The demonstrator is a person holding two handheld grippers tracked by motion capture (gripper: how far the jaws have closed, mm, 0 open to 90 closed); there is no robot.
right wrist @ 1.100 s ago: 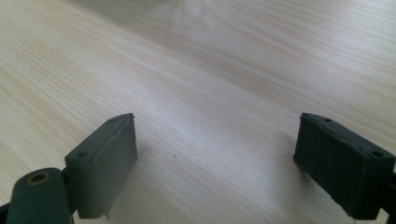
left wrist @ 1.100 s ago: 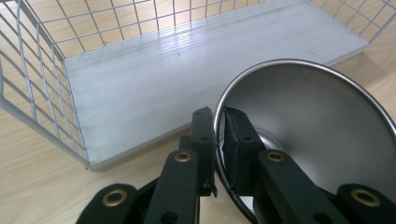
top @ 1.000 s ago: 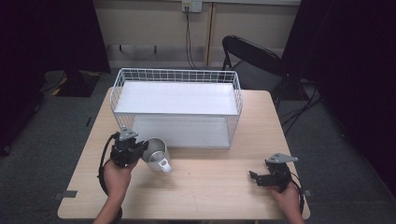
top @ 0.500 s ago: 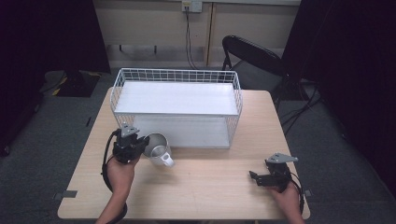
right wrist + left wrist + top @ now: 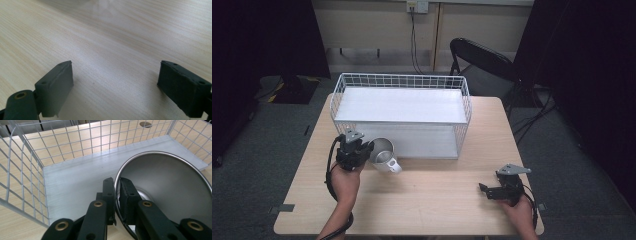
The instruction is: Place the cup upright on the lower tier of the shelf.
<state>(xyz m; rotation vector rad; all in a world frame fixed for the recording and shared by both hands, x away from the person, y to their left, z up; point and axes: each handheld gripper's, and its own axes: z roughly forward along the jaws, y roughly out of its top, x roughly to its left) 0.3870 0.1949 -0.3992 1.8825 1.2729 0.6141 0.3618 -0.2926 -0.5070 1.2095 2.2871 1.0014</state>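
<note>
Left tongs (image 5: 117,192) pinch cup (image 5: 170,192) rim, raised.

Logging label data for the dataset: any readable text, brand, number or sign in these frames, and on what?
None readable.
Steel cup held by the left gripper: bare metal, no marking visible.
White wire basket and its shelf: no label.
Right gripper, open over the table: plain black pads, no print.
Wall outlet at the back: too small to tell whether it carries any marking.
</note>
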